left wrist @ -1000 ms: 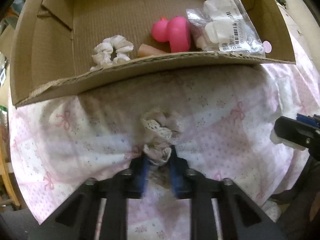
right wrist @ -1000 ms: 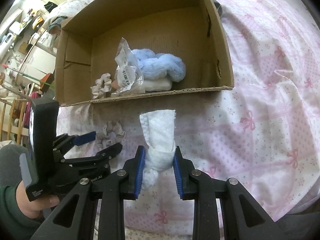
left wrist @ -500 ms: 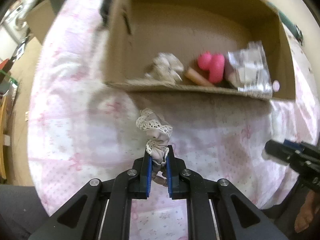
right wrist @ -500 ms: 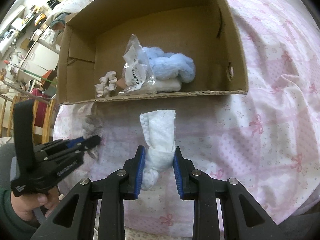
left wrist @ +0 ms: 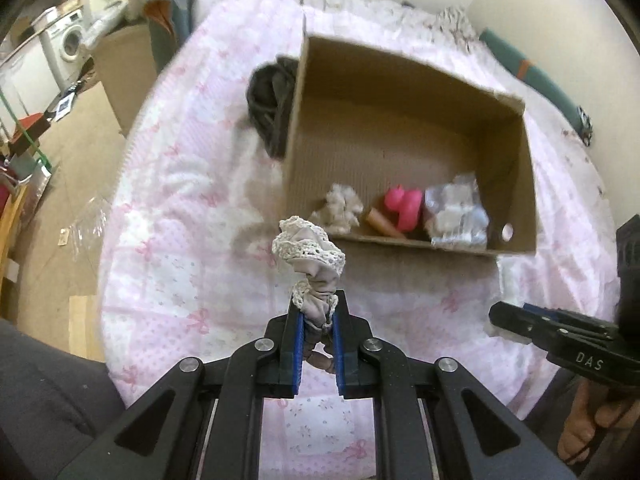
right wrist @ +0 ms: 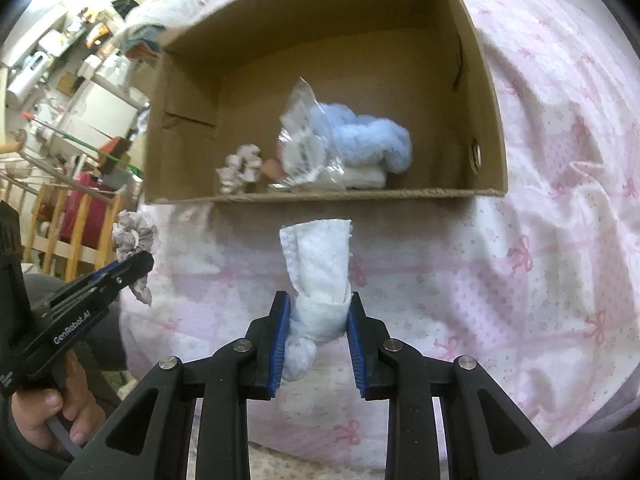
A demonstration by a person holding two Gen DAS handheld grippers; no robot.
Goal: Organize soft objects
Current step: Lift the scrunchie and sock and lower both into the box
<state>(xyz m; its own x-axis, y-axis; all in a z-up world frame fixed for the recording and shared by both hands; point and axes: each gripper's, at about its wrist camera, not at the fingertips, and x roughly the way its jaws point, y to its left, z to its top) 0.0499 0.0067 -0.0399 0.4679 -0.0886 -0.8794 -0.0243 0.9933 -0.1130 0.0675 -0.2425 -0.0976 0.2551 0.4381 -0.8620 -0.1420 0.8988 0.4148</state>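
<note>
The left gripper (left wrist: 318, 316) is clamped tight on a beige lace-trimmed scrunchie (left wrist: 310, 256), jaws nearly together w/ the fabric bunched between the blue pads; the scrunchie stands up above the fingertips, clear of the bedspread (left wrist: 180, 200). The right gripper (right wrist: 318, 312) pinches a white dotted cloth (right wrist: 320, 264) (rolled or folded, can't tell which), its jaws held partway apart by the bundle, upper end sticking up, a knot-like lump hanging below the pads.

Both items sit in front of the cardboard box (left wrist: 516, 152), which lies on the pink bow-print bedspread w/ its open side facing the cameras. Inside, along the near edge from the left wrist view: a white scrunchie (left wrist: 340, 208), a tan cylinder-ish piece (left wrist: 380, 222), a pink toy (left wrist: 404, 204) and a clear plastic bag (left wrist: 456, 212). The right wrist view adds a light blue fluffy item (right wrist: 372, 140) resting on a white folded fabric (right wrist: 366, 176), behind the bag.

A dark garment (left wrist: 268, 104) lies against the box's outer left wall. A hand (right wrist: 52, 408) grips the left gripper's handle at the right wrist view's lower left. Room clutter in the bkgd is too blurred to name.
</note>
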